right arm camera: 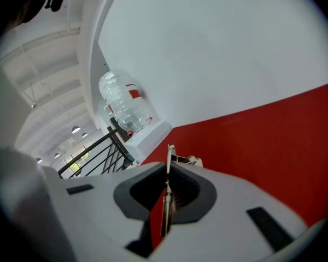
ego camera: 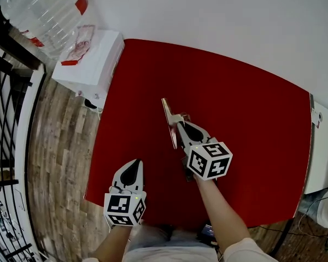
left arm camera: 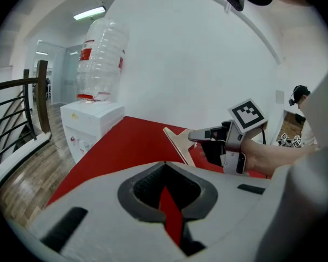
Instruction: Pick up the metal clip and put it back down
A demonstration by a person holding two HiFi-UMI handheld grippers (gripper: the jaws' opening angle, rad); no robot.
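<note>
right gripper point(ego camera: 183, 125) pinches the metal clip point(ego camera: 168, 116) above the red table point(ego camera: 251, 124); left gripper point(ego camera: 134, 162), at its 8 o'clock, is pressed together, empty.

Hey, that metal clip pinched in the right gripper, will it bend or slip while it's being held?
Probably stiff: the metal clip juts straight past the right gripper without sagging. Likely light for its size, since it looks like thin sheet. Its shiny flat plate may slip or pivot, being held by only a narrow pinch.

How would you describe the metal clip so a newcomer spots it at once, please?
Find the red table, then the right claw over its middle. The metal clip is the thin shiny strip pinched in that claw; the left claw holds nothing.
</note>
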